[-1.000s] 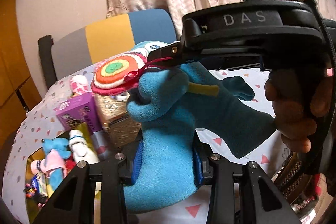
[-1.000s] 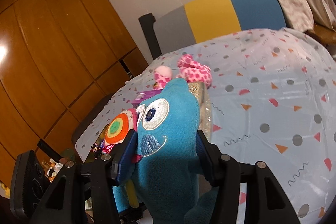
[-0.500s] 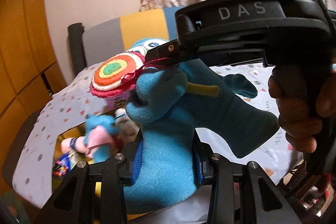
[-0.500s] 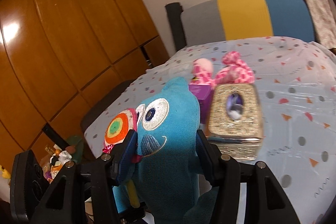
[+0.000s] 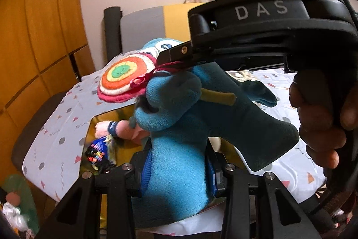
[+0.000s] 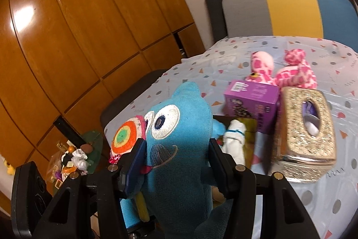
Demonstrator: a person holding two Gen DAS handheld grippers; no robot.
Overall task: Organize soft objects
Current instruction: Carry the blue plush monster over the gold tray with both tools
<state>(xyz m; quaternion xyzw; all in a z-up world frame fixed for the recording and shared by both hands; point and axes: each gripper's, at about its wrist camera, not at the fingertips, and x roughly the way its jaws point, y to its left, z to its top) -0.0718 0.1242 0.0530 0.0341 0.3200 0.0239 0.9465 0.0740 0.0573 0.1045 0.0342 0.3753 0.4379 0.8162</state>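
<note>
Pink toy (image 5: 125,130) lies in the yellow bin (image 5: 105,120); I clamp the blue plush (image 6: 181,149) in both tilted grippers, left (image 5: 177,174) and right (image 6: 179,162)

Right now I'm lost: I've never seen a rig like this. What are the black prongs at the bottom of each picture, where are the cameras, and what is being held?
There is no robot arm. A person holds one hand-held gripper in each hand, and each carries a wide-angle camera looking forward along its two fingers; those are the black prongs. One picture is from the left gripper, the other from the right gripper. In the left view you also see the right gripper's black body and the hand holding it. Both grippers are closed on one blue plush toy with a striped lollipop: the left around its lower body, the right around its head. On the patterned tablecloth lie a gold tissue box, a purple box and pink spotted plush toys.
</note>
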